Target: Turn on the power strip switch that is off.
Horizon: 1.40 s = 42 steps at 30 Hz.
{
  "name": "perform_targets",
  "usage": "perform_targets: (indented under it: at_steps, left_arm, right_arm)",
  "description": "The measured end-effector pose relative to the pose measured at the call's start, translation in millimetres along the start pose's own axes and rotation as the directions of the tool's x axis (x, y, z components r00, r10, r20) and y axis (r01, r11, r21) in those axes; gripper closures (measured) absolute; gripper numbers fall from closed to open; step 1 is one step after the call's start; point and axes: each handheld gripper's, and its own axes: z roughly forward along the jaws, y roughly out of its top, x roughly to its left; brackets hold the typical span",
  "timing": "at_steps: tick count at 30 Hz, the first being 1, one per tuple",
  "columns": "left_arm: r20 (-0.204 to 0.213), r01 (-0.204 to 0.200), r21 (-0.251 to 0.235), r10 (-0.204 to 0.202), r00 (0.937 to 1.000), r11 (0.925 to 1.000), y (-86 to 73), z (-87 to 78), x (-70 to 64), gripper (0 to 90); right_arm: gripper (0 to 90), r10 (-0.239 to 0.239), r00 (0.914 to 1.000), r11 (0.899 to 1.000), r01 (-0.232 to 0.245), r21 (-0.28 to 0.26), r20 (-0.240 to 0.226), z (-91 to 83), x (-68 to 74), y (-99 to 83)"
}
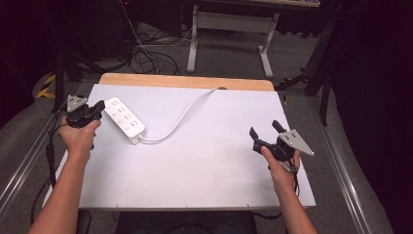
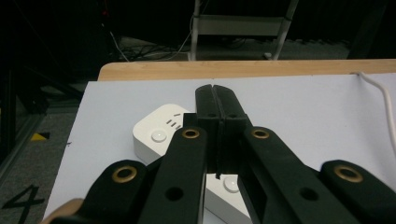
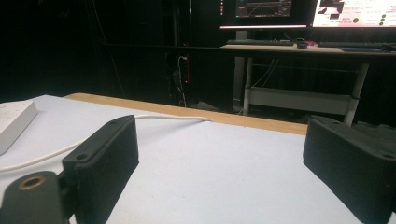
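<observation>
A white power strip (image 1: 125, 121) lies at the back left of the white table top (image 1: 204, 165), and its white cable (image 1: 182, 116) curves off to the back edge. My left gripper (image 1: 101, 105) is shut with nothing in it, its tips right at the strip's far-left end. In the left gripper view the closed jaws hover just over the power strip (image 2: 156, 133), left gripper (image 2: 215, 100). My right gripper (image 1: 264, 128) is held wide open above bare table at the right. Its view shows the right gripper (image 3: 224, 158), the power strip (image 3: 13, 122) and the cable (image 3: 56, 153).
A wooden strip (image 1: 185, 81) runs along the table's back edge. Behind it stand a desk frame (image 1: 229, 23) and tangled floor cables (image 1: 146, 56). Monitors (image 3: 348, 11) glow on a far desk. Metal rails (image 1: 341, 161) flank the table.
</observation>
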Motion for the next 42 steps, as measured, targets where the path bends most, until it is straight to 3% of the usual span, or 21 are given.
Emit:
perform_targets:
  at_steps: [16,23,34,42]
  left_arm:
    - [0.038,-0.030,-0.099,0.034,0.9987,0.9946,-4.2,-44.5,-20.2,88.3]
    - [0.038,-0.048,-0.113,0.052,0.9979,0.9925,-5.8,-54.9,-24.1,87.6]
    - [0.018,-0.051,-0.134,0.054,0.9984,0.9896,-9.9,-68.1,-24.1,80.0]
    - [-0.027,-0.052,-0.164,0.049,0.9985,0.9850,-13.3,-78.3,-24.0,71.5]
  right_arm:
    - [10.7,-0.005,1.0000,1.000,0.005,-0.002,-0.003,0.5,1.1,0.8]
    - [10.7,-0.006,1.0000,1.000,0.006,-0.005,-0.005,0.5,1.1,1.1]
    - [10.7,-0.003,1.0000,1.000,0.003,-0.005,-0.008,0.5,1.8,1.5]
    - [10.8,-0.005,1.0000,1.000,0.004,-0.006,-0.007,0.5,1.9,1.6]
